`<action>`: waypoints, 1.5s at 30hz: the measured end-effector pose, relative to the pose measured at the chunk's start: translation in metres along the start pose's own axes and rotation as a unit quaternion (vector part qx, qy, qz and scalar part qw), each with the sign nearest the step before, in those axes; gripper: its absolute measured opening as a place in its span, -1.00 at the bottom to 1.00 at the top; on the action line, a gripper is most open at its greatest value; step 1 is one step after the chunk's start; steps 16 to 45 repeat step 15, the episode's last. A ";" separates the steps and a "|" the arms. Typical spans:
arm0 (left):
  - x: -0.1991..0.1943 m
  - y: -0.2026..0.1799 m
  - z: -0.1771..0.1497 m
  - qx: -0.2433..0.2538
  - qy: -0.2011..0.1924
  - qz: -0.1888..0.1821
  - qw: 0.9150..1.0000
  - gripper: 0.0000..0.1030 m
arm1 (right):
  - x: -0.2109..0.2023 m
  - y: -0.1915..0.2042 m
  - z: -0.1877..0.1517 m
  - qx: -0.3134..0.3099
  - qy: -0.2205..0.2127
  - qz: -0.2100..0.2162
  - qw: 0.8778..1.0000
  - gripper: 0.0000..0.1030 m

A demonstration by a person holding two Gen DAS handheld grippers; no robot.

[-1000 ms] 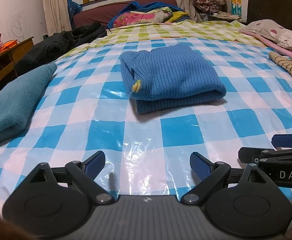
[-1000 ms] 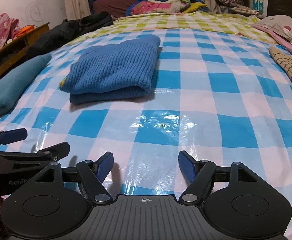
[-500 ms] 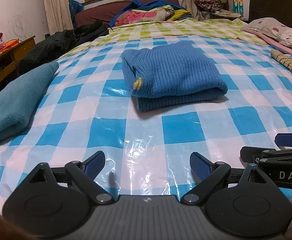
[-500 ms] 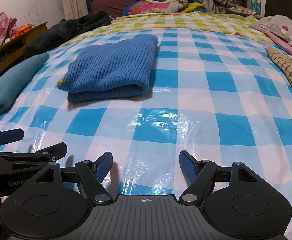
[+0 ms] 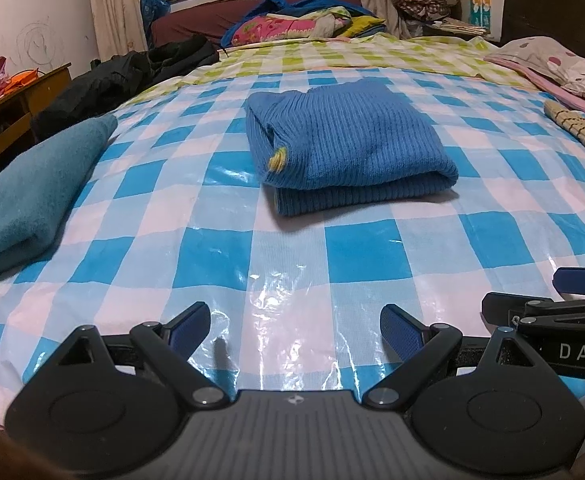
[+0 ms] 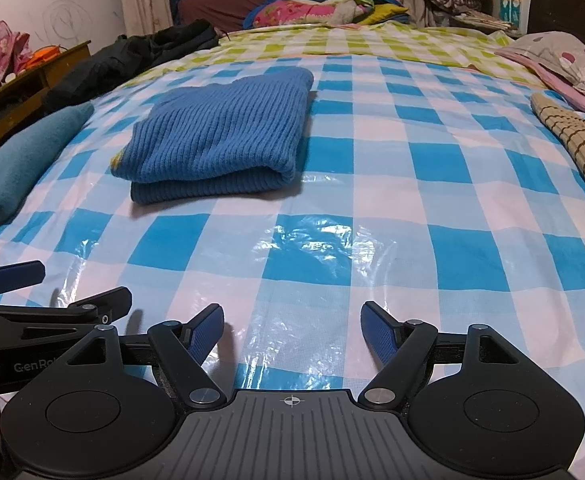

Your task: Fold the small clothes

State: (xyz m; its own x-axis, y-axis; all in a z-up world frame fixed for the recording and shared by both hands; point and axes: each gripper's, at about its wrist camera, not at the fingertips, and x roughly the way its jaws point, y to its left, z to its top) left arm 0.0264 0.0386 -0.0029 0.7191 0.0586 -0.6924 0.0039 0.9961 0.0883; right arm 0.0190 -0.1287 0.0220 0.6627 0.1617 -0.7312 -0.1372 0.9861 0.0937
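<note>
A folded blue knit sweater (image 5: 352, 148) lies on the blue-and-white checked plastic sheet (image 5: 284, 264) that covers the bed; it also shows in the right wrist view (image 6: 220, 140), left of centre. My left gripper (image 5: 294, 328) is open and empty, low over the sheet near the bed's front edge, well short of the sweater. My right gripper (image 6: 292, 330) is open and empty, beside the left one. Each gripper shows at the edge of the other's view, the right one (image 5: 580, 284) and the left one (image 6: 12, 276).
A teal folded cloth (image 5: 32, 188) lies at the left edge of the bed. A beige checked cloth (image 6: 576, 148) and a pink pillow (image 6: 572, 64) lie at the right. Dark clothes (image 5: 124, 76) and a colourful pile (image 5: 304, 24) sit at the far end. A wooden cabinet (image 5: 16, 100) stands left.
Both grippers have tilted down slightly, so the sweater sits a little lower in each view. Both stay open and empty. The sweater has not moved.
</note>
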 end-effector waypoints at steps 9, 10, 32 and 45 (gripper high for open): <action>0.000 0.000 0.000 -0.002 0.000 0.000 1.000 0.88 | 0.000 0.000 0.000 0.000 0.000 0.000 1.000 0.51; 0.000 0.000 0.000 -0.002 0.001 0.000 1.000 0.88 | 0.000 0.000 0.000 0.000 0.000 0.000 1.000 0.51; 0.001 0.001 -0.001 -0.005 0.003 -0.001 1.000 0.88 | 0.000 0.000 0.000 0.000 0.000 0.000 1.000 0.51; 0.001 0.001 -0.001 -0.005 0.003 -0.001 1.000 0.88 | 0.000 0.000 0.000 0.000 0.000 0.000 1.000 0.51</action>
